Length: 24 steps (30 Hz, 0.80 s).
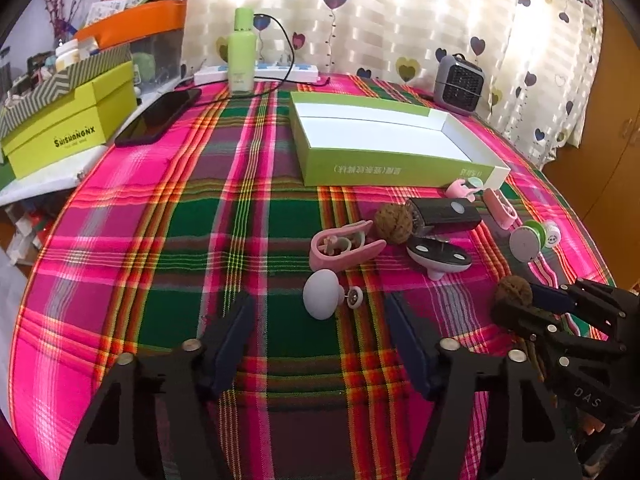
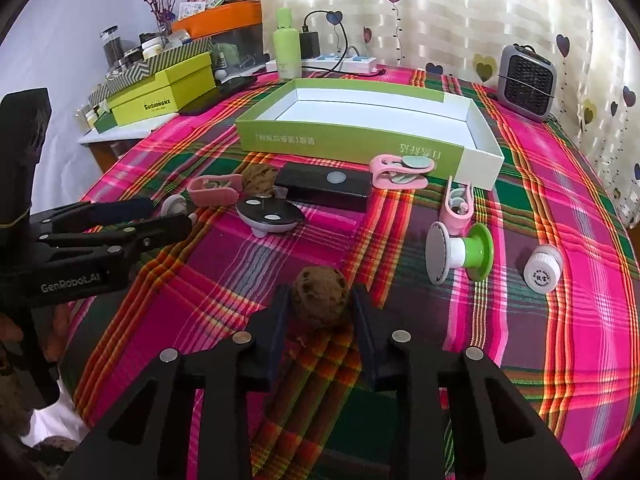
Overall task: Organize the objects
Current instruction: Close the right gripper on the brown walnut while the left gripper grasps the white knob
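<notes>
Daylight glows through a cream curtain (image 2: pixel 460 20) printed with hearts behind the surface (image 1: pixel 160 240), which wears a pink and green plaid cloth. A white wall (image 2: pixel 60 20) stands left; a wooden cabinet (image 1: pixel 600 152) stands right.

ur backlit: daylight thru the curtain (image 1: pixel 400 20) blows out w/ glare; fisheye bends edges, corners black, colours oversaturated.

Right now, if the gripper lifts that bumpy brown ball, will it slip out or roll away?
The brown ball is round, so it would probably roll on the tablecloth if let go. Its wrinkled, pitted surface likely helps the right gripper keep hold, with a pad close on each side. It looks like a walnut, so probably light and hard.
</notes>
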### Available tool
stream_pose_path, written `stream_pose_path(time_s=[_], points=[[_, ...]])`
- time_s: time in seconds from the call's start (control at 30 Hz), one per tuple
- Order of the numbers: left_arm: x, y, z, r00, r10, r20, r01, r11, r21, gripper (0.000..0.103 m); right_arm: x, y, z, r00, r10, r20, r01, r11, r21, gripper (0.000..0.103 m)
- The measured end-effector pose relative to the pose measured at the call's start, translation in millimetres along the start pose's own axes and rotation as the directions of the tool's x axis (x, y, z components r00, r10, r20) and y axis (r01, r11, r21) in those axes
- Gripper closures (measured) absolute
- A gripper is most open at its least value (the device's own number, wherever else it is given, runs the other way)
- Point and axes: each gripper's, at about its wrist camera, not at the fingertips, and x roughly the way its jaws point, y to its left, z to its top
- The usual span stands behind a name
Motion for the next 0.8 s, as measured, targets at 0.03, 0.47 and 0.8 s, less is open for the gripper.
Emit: stream_pose_path(time_s=[0.03, 0.47, 0.8], points=[[0.7, 0.7, -0.2, 1.000, -0.004, -0.002, 0.004, 1.000, -0.006, 0.043, 0.3, -0.2, 0.5, 1.000, 0.001, -0.001, -0.001, 1.000, 0.001, 0.071], [3.3, 2.8, 0.9, 1.000, -0.011, 0.001, 0.011, 1.000, -0.029, 0.075, 0.5, 0.1, 1.0, 1.000, 0.000, 0.000, 0.000, 1.000, 0.005, 0.071], [3.5, 1.7, 1.7, 1.000, -0.016, 0.006, 0.016, 0.999, -0.032, 0.083, 0.8, -0.2, 0.7, 1.000, 0.003, 0.002, -0.003, 1.000, 0.007, 0.072]])
